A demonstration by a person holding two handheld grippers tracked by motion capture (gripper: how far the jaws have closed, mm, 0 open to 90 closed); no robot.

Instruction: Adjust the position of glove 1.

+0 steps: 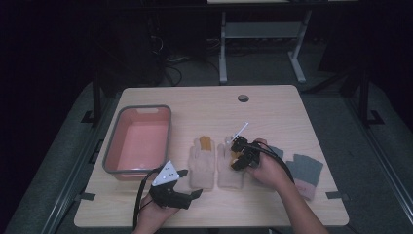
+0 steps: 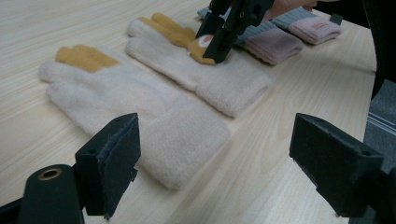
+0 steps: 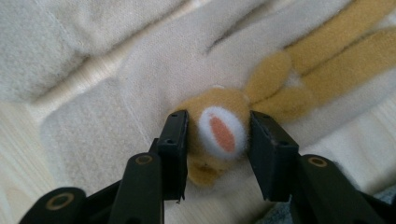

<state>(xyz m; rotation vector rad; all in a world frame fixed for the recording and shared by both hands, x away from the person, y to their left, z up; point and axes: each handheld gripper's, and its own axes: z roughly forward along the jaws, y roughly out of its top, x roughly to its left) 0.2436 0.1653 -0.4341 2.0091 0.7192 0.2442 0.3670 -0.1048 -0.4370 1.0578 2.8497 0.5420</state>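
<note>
Near the table's (image 1: 272, 105) front edge the left gripper (image 1: 191, 183) hovers with jaws released, holding nothing. Mid-table, the right gripper (image 3: 217, 140) clenches the yellow patch (image 3: 219, 135) on the right cream glove (image 1: 229, 170). At the left edge, the pink basin (image 1: 113, 141) holds nothing.

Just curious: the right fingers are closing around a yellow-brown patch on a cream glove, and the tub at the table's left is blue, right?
Not quite: the tub is pink with a grey rim, as the high view shows. The right fingers do bracket the yellow-brown patch on the cream glove.
</note>
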